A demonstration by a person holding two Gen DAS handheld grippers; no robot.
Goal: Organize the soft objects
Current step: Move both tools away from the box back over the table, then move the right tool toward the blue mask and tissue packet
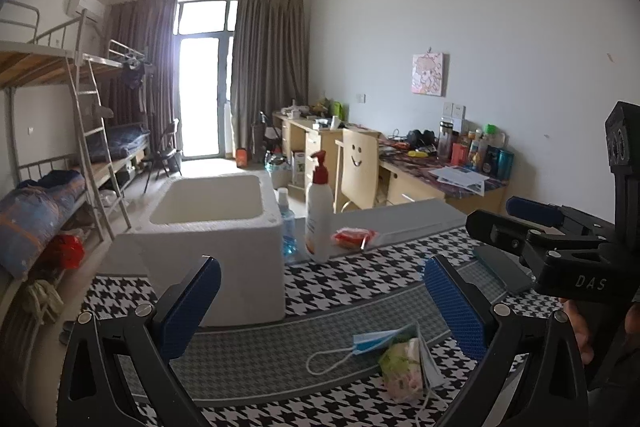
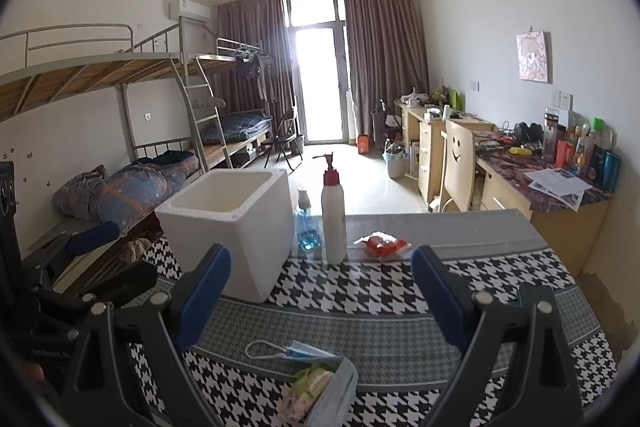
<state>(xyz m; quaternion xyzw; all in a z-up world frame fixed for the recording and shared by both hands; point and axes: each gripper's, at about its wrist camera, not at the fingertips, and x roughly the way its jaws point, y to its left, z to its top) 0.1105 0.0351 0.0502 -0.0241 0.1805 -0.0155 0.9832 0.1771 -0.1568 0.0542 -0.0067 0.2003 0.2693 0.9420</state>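
Both grippers wide apart above the table
Left gripper (image 1: 320,303) and right gripper (image 2: 320,291) hold nothing; face mask (image 1: 372,341) lies near, foam box (image 1: 216,223) far left

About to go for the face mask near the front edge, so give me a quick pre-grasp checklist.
1. Left gripper open and holding nothing: ok.
2. Right gripper open and holding nothing: ok.
3. Face mask reachable, nothing on top: ok, though it touches the floral packet.
4. Ear loop free of both grippers: ok.
5. Foam box open: ok; interior contents: cannot tell.
6. Pump bottle upright, clear of the mask: ok.
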